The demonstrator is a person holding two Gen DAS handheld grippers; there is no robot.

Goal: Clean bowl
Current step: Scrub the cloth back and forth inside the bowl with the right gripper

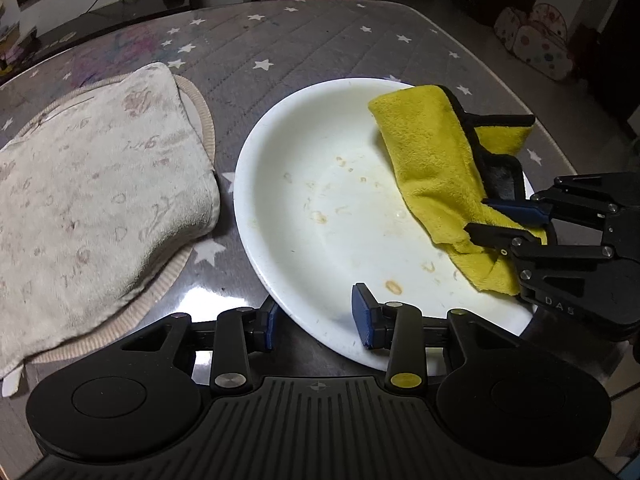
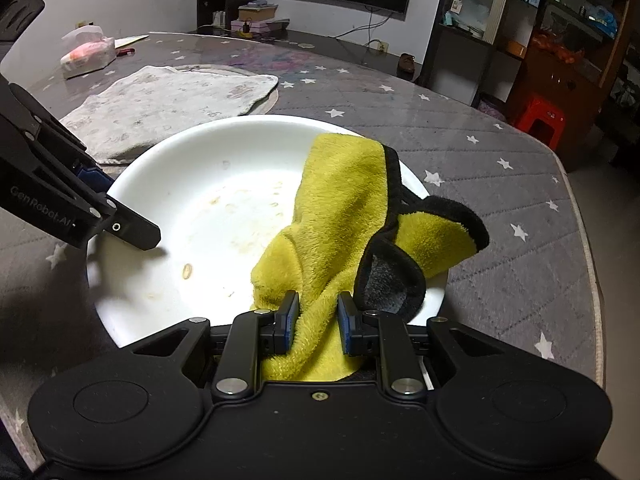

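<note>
- While the bowl [image 1: 320, 216] sits on the star-patterned counter [image 1: 304, 40], just beside a folded pale towel [image 1: 92, 184] on a woven mat [image 1: 200, 112], its inside still carries tan smears and dried specks.
- Left claw [image 1: 316, 320]: narrowed onto the near rim, one pad inside the bowl, the other outside and below the edge. Full contact cannot be confirmed, but it reads as a bracing grip.
- Right claw [image 2: 314, 328]: closed on a bunched fold of the yellow cloth [image 2: 340, 208]; the remainder lies draped up the bowl's far side and over its rim.
- Step in hand, by judgement: wiping the soiled interior.
- Handling notes: keep the rim hold firm so the bowl neither slides nor tips on the glossy counter; press the cloth flat to the bowl's floor and draw it across the specks in overlapping passes.
- Risk: the loose black-edged corner [image 2: 452, 220] may drag outside the bowl; the shallow rim grip may slip under sideways force.
</note>
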